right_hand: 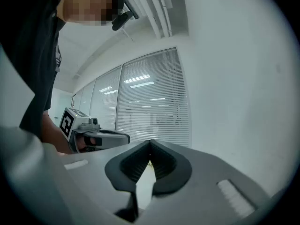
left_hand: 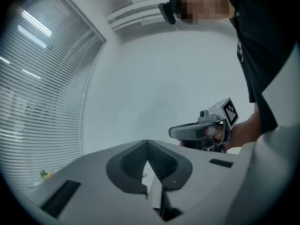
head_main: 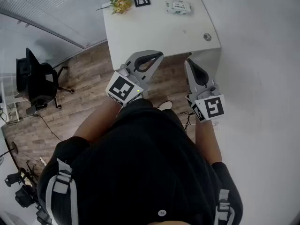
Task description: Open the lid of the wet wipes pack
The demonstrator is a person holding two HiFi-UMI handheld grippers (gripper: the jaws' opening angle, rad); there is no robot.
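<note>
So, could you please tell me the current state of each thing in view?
Left gripper: shut, empty, level.
Right gripper: shut, empty, level.
Wet wipes pack: flat on the white table's far side, lid apparently closed.
Yellow flowers: lying on the table.
Office chair: upright, unoccupied.

A white table [head_main: 140, 32] stands on wood flooring [head_main: 89, 93] against a white wall [head_main: 262, 55], black office chair [head_main: 33, 81] near slatted blinds [head_main: 42, 8].
</note>
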